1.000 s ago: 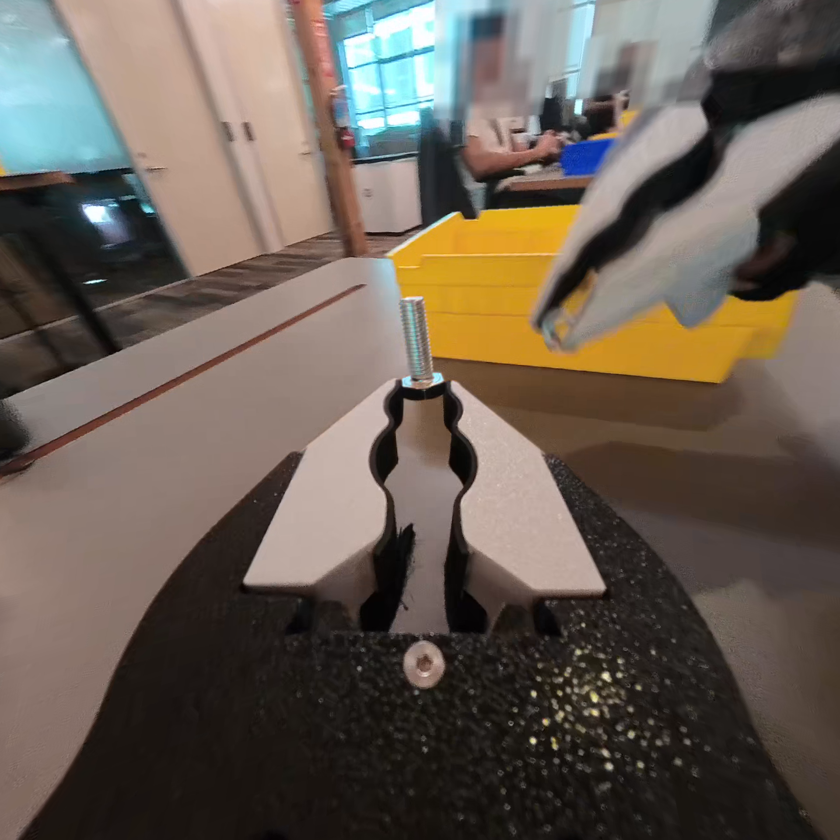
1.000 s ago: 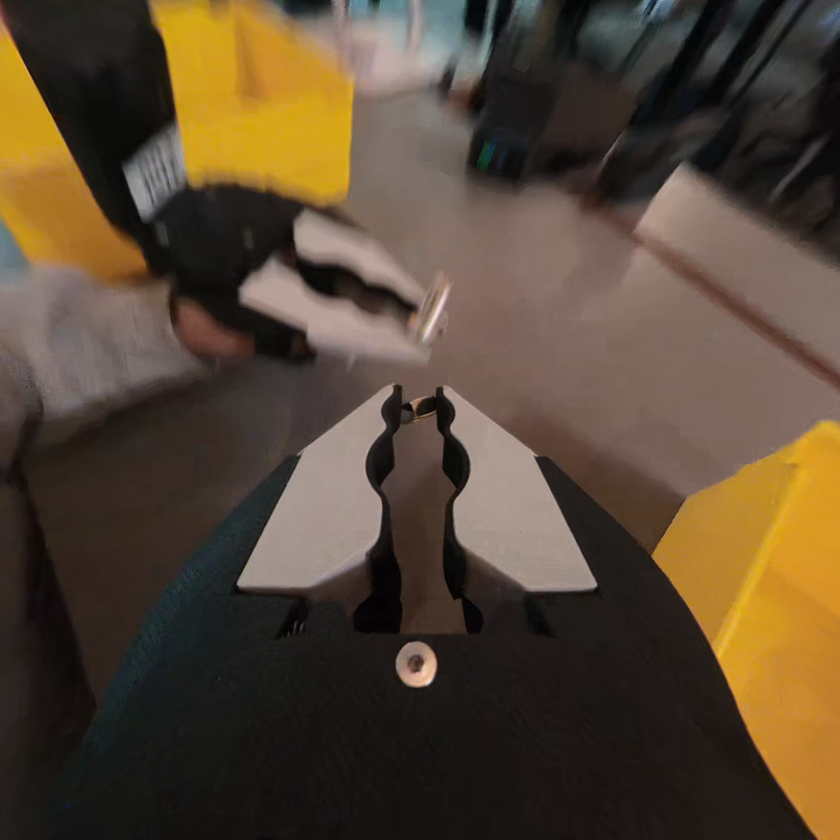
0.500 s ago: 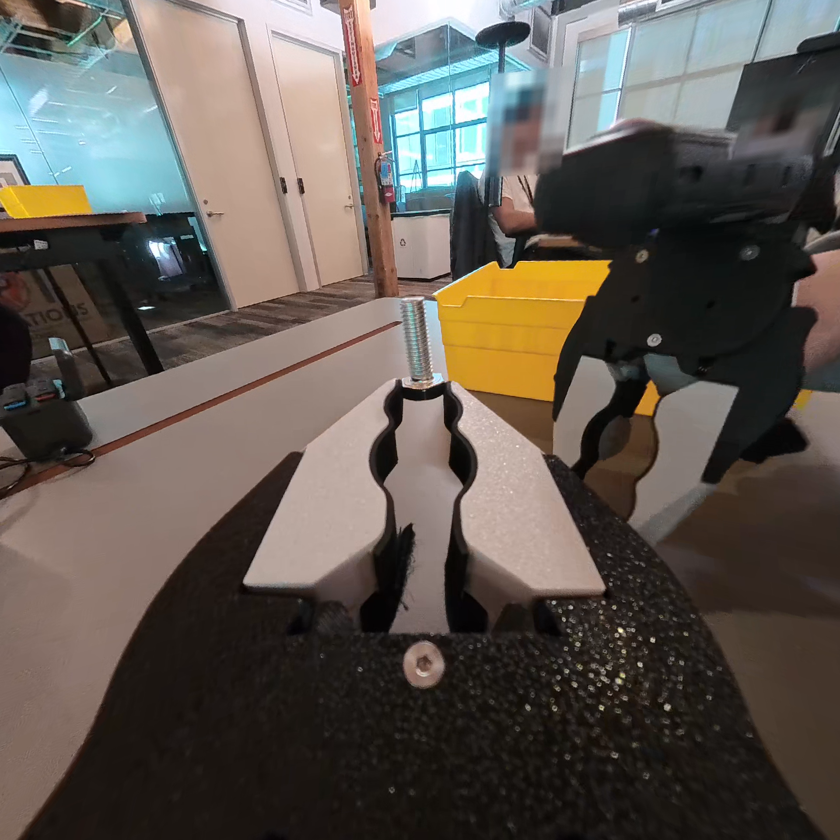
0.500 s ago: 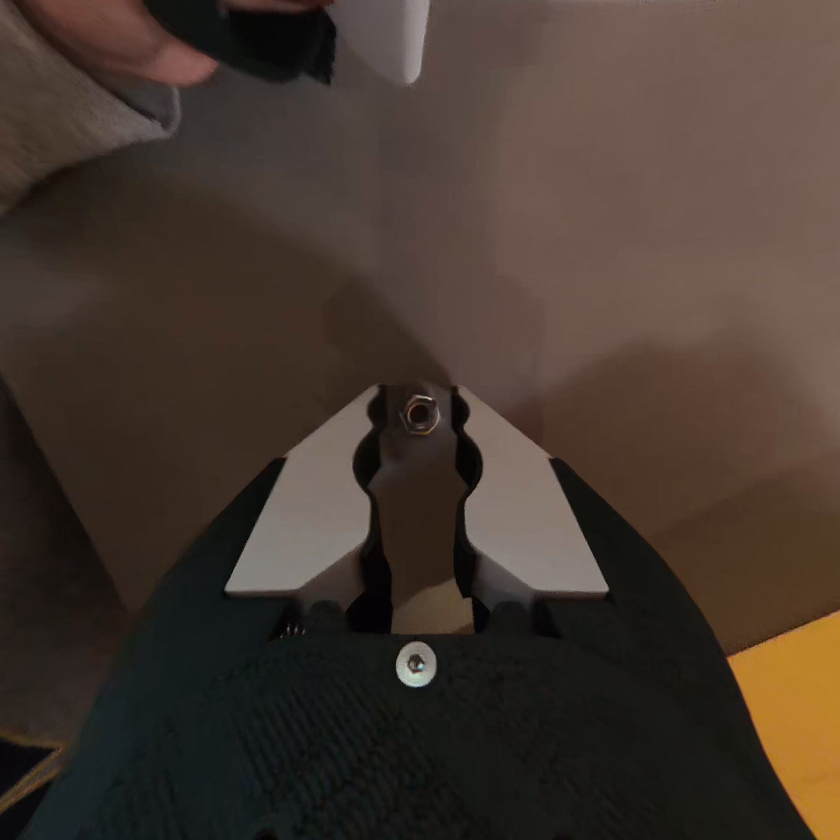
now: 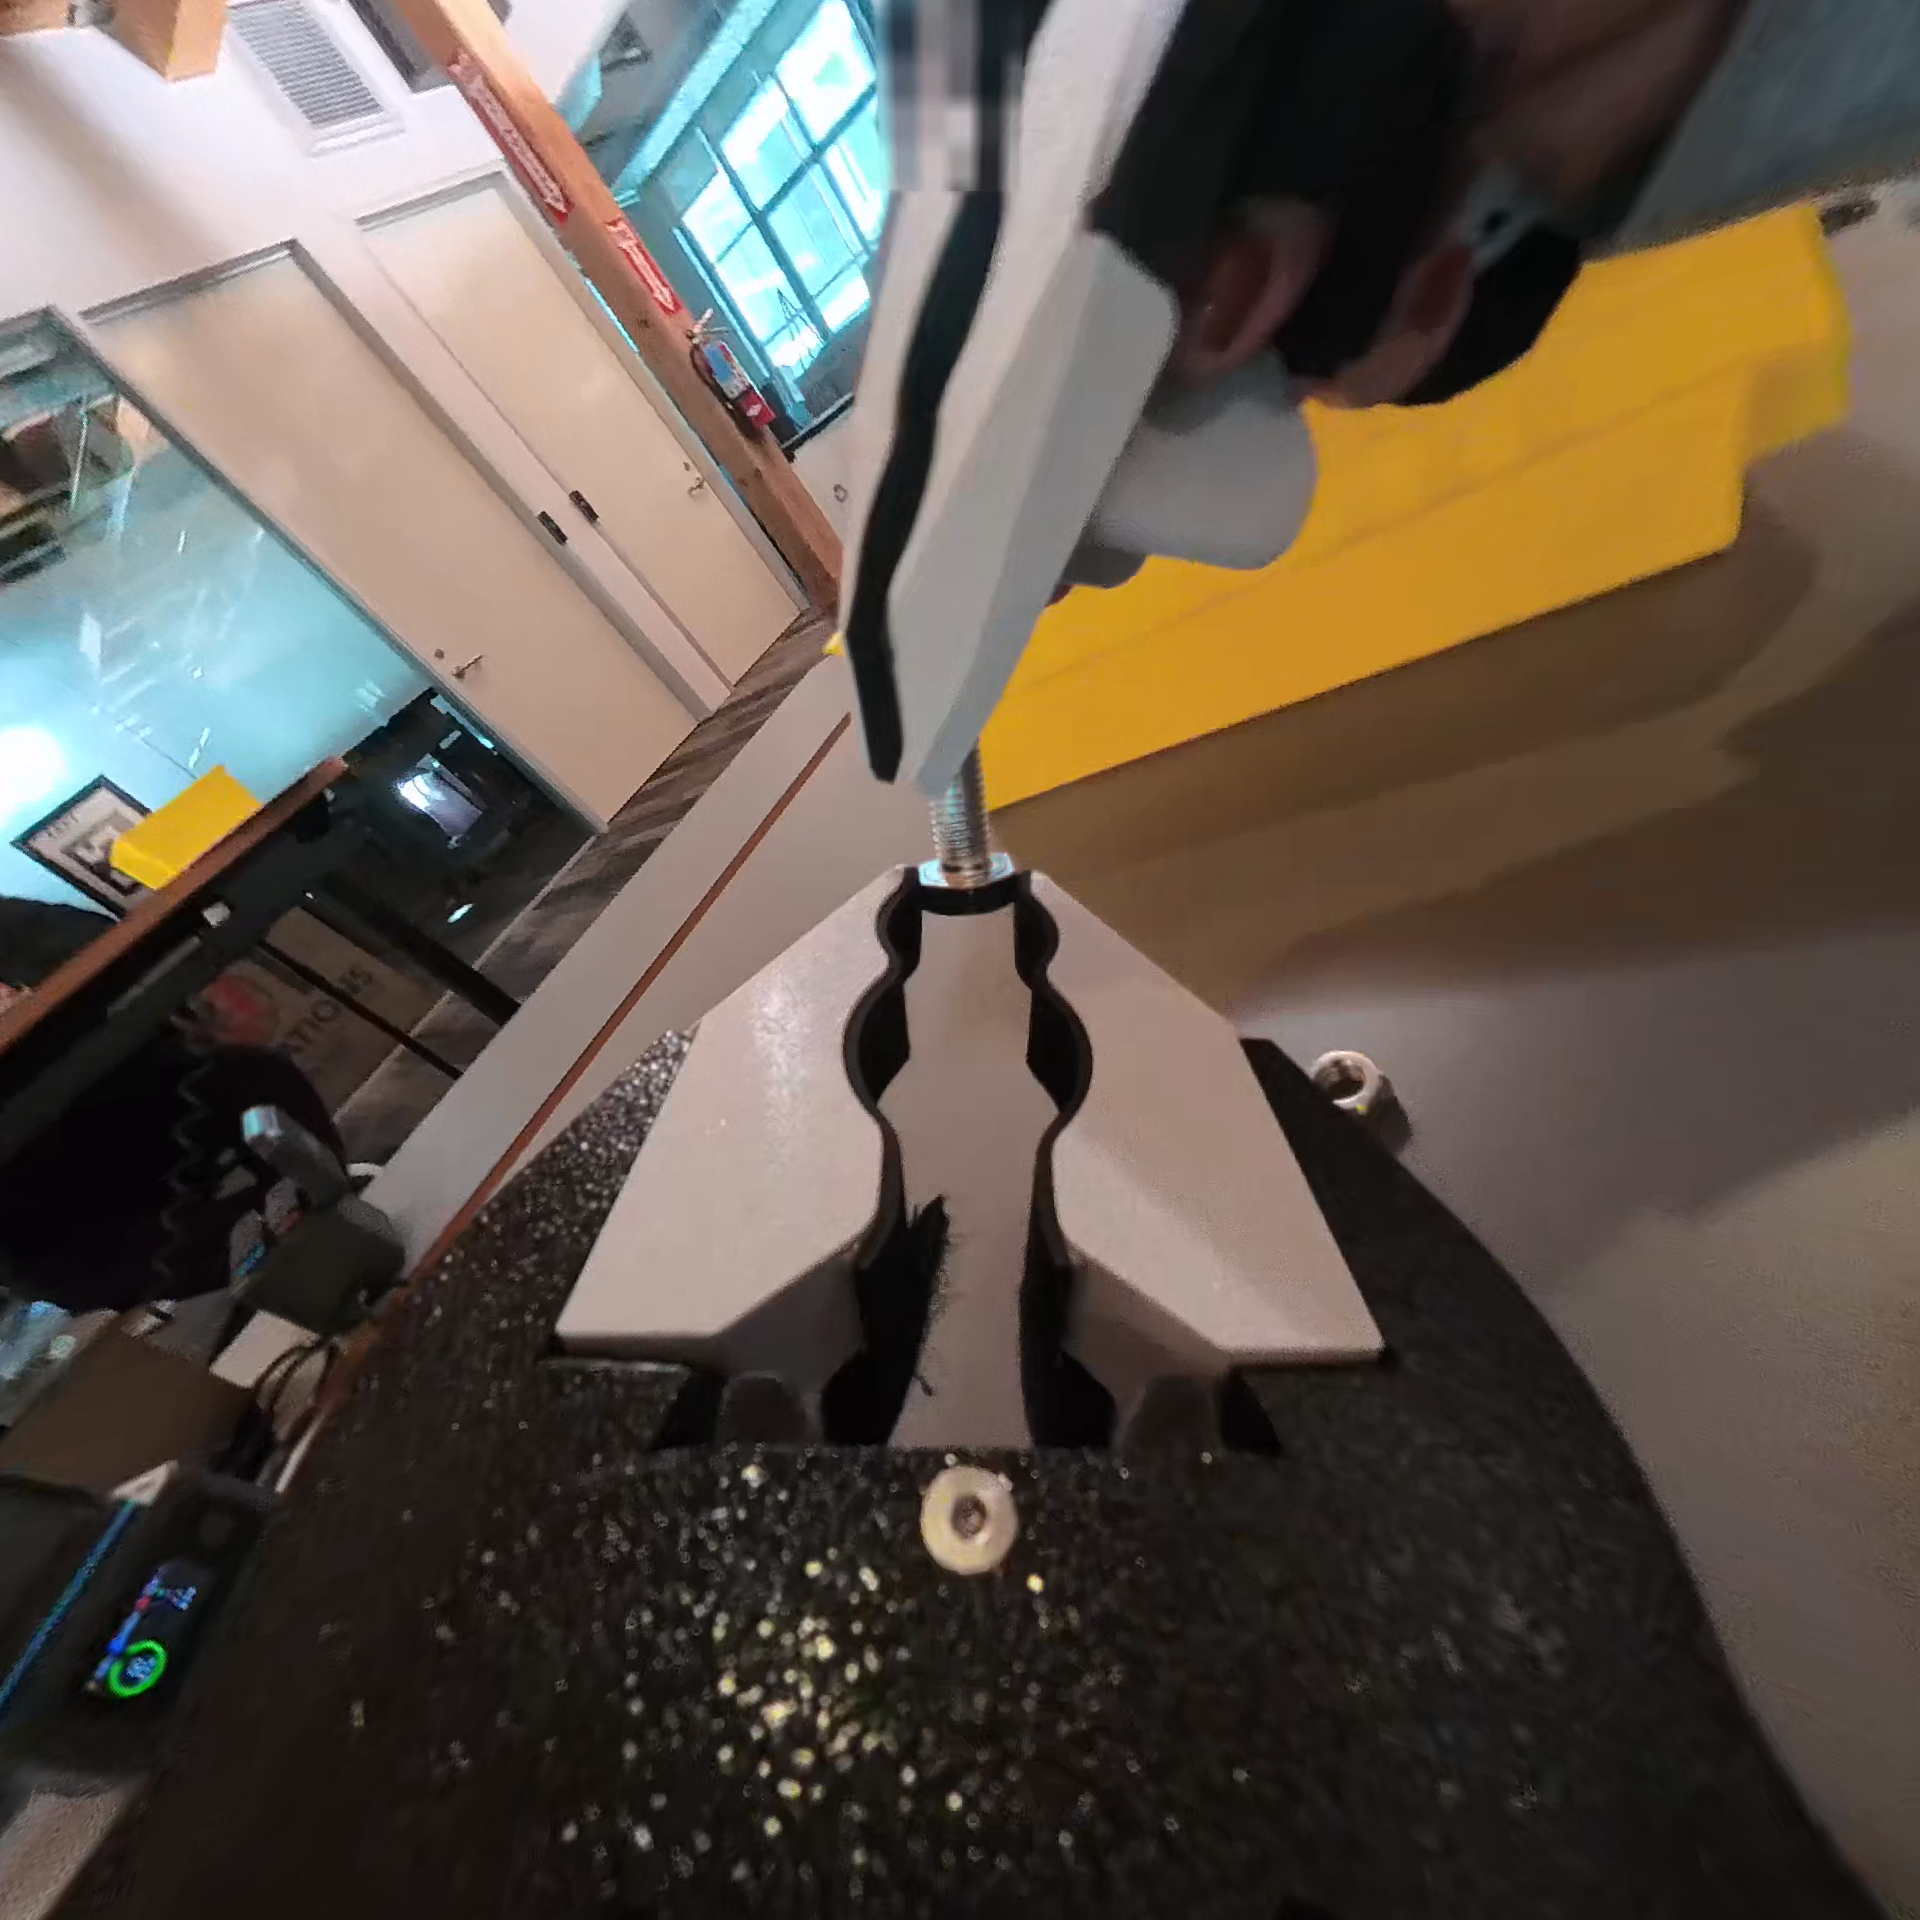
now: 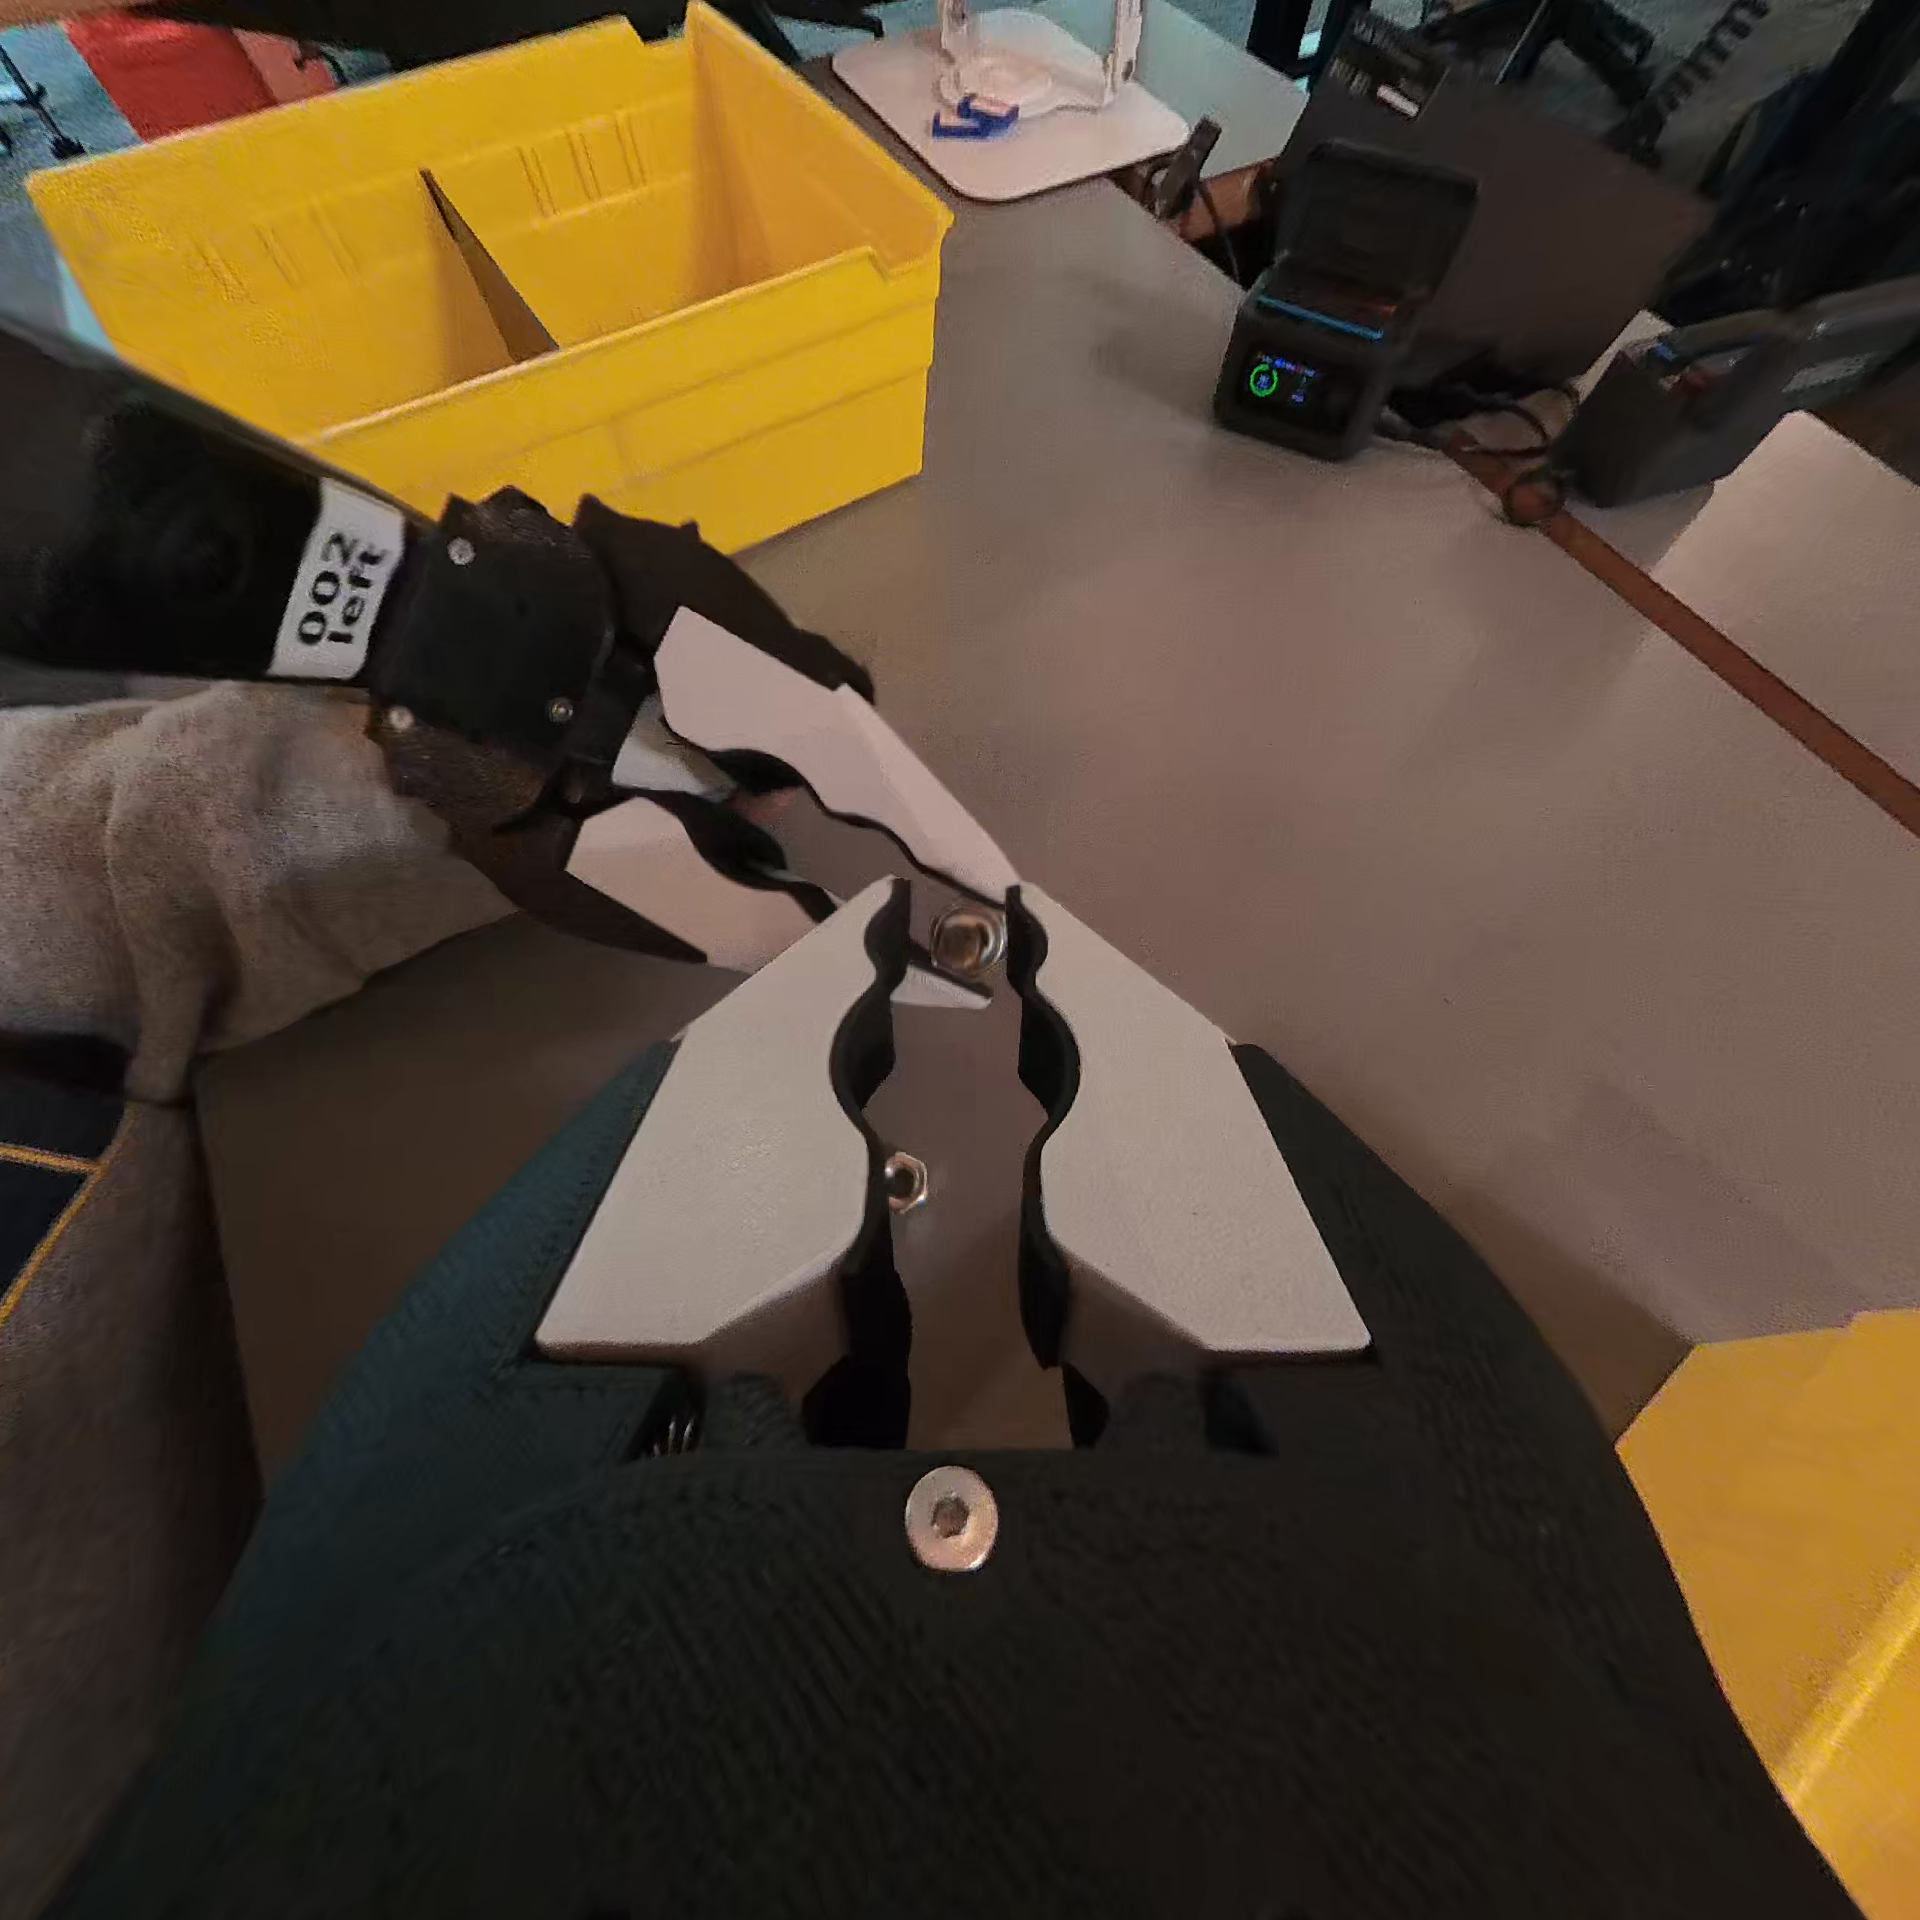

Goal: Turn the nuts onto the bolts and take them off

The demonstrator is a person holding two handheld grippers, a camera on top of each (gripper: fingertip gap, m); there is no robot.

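bolt clamped, second claw over its top

left wrist view: the left gripper (image 5: 966, 894) is closed on the head of a bolt (image 5: 961, 826), which stands up from the fingertips with its threads showing. the right gripper (image 5: 914, 727) comes down from above, its tips over the top of the bolt; how they grip cannot be told here. a loose nut (image 5: 1351, 1081) lies on the grey table (image 5: 1558, 935) just right of the left fingers. a yellow bin (image 5: 1455, 488) sits behind.

right wrist view: the right gripper (image 6: 956, 914) looks down the bolt's axis, its tips set close on either side of a nut (image 6: 966, 940) at the bolt's end, seemingly pinching it. the left gripper (image 6: 977, 914) reaches in from the left, meeting at the same spot. the loose nut (image 6: 906, 1182) shows on the table between the right fingers, nearer the palm. a divided yellow bin (image 6: 623, 312) stands beyond, and a small black device (image 6: 1320, 353) with a lit screen sits to the right.
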